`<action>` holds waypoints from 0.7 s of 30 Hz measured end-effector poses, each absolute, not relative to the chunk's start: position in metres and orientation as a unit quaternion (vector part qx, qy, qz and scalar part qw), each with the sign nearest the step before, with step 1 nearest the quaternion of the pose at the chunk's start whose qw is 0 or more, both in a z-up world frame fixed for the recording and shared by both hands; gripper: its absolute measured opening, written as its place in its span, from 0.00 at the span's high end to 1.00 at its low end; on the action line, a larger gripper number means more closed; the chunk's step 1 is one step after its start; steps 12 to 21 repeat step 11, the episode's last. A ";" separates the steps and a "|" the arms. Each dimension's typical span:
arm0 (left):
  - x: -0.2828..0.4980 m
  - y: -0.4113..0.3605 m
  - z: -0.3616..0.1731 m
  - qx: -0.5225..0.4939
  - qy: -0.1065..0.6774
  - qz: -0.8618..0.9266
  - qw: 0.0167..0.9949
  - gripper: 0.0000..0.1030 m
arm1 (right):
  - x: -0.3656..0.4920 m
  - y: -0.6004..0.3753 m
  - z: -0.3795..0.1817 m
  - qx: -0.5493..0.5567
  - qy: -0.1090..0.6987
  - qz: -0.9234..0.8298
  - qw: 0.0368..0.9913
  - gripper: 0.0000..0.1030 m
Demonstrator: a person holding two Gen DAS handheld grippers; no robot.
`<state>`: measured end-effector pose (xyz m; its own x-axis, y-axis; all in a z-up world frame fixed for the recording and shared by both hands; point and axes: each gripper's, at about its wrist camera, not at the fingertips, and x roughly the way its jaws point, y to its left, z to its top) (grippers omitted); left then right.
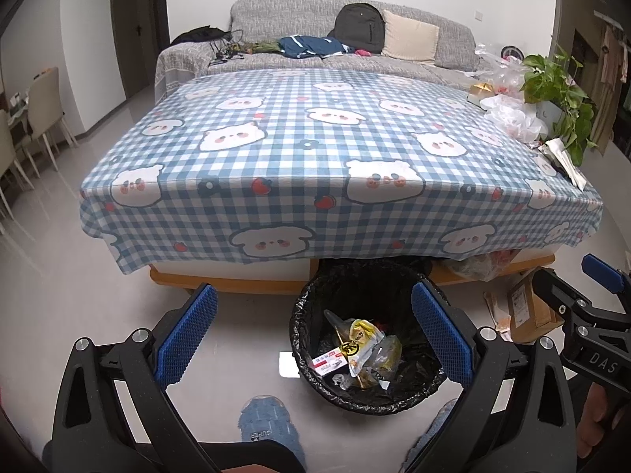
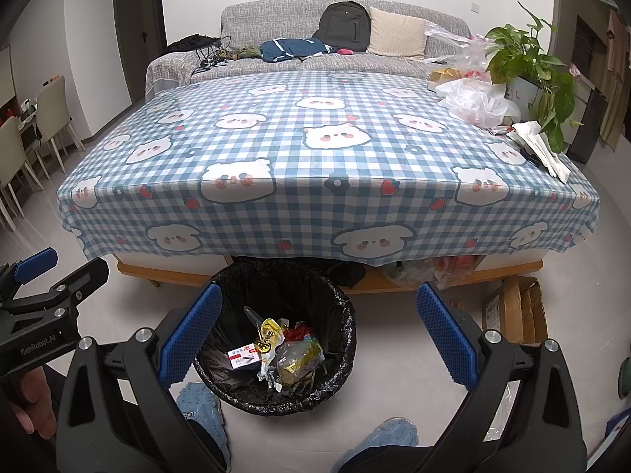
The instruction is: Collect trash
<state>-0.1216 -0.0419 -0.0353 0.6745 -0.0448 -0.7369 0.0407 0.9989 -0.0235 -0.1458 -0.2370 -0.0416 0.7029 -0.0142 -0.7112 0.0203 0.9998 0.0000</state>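
Hovered, both jaws wide, empty: left gripper (image 1: 313,333), right gripper (image 2: 319,329). Trash bin (image 2: 276,339) at 6 o'clock of table (image 2: 315,149), floor around clear.

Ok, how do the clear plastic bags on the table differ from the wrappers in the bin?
The clear plastic bags lie crumpled on the tablecloth by the potted plant; the wrappers sit inside the black-lined trash bin on the floor. The bags are see-through and pale, the wrappers printed yellow and red. Both are crumpled packaging.

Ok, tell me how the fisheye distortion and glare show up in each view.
Left wrist view: the table edge bows outward, corners are vignetted black, and a white glare patch sits on the floor. Right wrist view: same bowing, no such glare.
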 end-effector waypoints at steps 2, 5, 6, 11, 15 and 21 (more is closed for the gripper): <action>-0.122 -0.043 -0.035 -0.002 0.402 -0.026 0.915 0.06 | -0.146 -0.237 -0.042 0.004 0.385 -0.009 0.923 0.08; -0.120 -0.044 -0.036 -0.001 0.407 -0.034 0.913 0.07 | -0.146 -0.237 -0.041 0.003 0.385 -0.009 0.923 0.08; -0.120 -0.045 -0.036 0.000 0.407 -0.034 0.913 0.07 | -0.146 -0.237 -0.042 0.004 0.385 -0.009 0.923 0.08; -0.122 -0.046 -0.036 0.000 0.406 -0.030 0.914 0.07 | -0.146 -0.237 -0.041 0.003 0.385 -0.009 0.923 0.08; -0.122 -0.046 -0.036 0.000 0.406 -0.030 0.914 0.07 | -0.146 -0.237 -0.041 0.003 0.385 -0.009 0.923 0.08; -0.122 -0.046 -0.036 0.000 0.406 -0.030 0.914 0.07 | -0.146 -0.237 -0.041 0.003 0.385 -0.009 0.923 0.08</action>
